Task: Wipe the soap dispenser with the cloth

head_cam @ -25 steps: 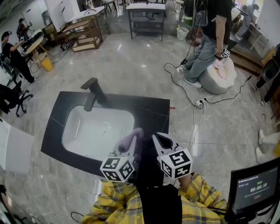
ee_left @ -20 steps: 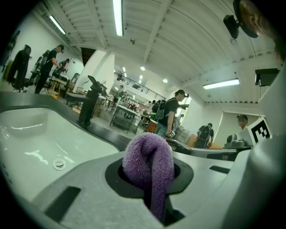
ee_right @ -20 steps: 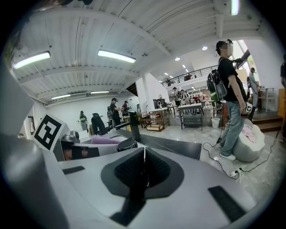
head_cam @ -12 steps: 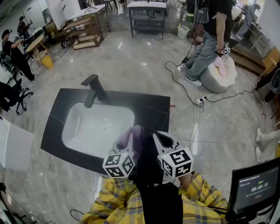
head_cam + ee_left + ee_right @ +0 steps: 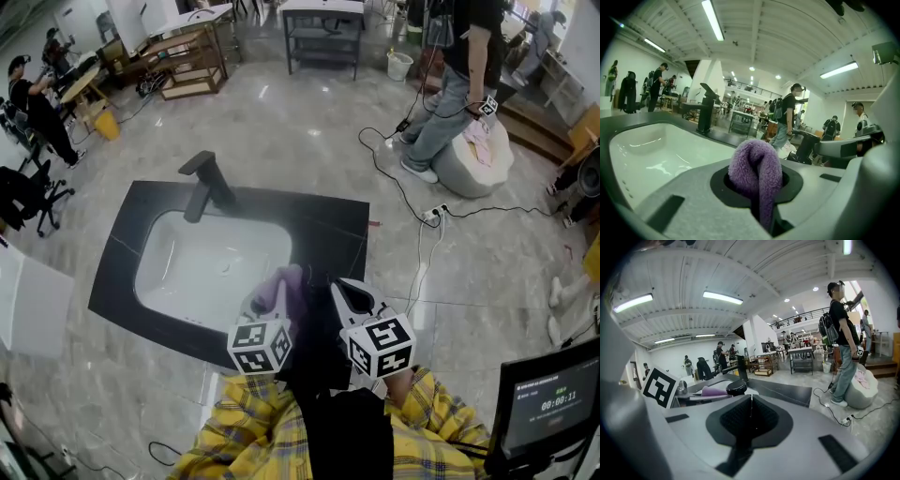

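So the left claw [image 5: 277, 292] is clamped on the purple cloth [image 5: 757, 168], with a fat fold bulging out past the tips, over the near right edge of the white basin [image 5: 187, 272]. The black soap dispenser [image 5: 806, 146] stands just right of it on the dark counter [image 5: 328, 230], between both claws. The right claw [image 5: 751, 401] is pressed fully together with nothing in it, tips near the dispenser's pump head.

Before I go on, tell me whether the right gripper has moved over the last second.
No. The right gripper sits where it was, its tip over the near right part of the black counter.
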Available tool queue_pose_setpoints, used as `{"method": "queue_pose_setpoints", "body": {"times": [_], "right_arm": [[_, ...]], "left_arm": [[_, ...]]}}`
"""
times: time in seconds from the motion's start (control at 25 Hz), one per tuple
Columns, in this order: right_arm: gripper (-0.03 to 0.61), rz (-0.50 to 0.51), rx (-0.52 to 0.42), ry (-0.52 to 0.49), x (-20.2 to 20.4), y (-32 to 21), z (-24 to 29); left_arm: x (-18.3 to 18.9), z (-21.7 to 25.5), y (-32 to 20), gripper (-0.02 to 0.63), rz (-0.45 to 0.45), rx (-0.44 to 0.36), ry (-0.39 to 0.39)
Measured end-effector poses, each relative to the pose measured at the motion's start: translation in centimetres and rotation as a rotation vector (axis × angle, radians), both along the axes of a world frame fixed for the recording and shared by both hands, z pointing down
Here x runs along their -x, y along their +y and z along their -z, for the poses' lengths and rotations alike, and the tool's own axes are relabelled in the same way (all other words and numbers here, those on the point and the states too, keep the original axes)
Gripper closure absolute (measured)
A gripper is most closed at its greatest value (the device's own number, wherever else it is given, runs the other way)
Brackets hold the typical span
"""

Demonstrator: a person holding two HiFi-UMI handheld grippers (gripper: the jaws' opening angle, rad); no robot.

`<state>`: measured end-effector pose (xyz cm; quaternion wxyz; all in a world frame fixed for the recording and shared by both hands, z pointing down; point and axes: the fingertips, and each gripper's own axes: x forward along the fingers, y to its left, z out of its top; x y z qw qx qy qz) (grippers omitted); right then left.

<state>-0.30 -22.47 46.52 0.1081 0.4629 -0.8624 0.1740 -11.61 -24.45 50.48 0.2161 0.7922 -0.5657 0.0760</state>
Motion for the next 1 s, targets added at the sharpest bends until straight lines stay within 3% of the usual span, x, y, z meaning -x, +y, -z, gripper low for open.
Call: {"method": "queue_pose_setpoints", "body": {"times": [0.36,0.72,1.0], "right_arm": [[0.572,0.017,0.009,-0.006,0.3,0.2,-0.3],[0.572,0.037,0.017,-0.015,0.9,0.5,-0.6],[0.572,0.046,0.012,-0.007,1.2,0.6,-0.7]], "left_arm": [[0.6,-0.9,0.7,0.571,0.017,0.029,-0.025],[1.0,-1.5,1.8,0.571,0.005,0.039,0.008],[1.1,-2.9,2.3,0.571,-0.012,0.094,0.04]]}}
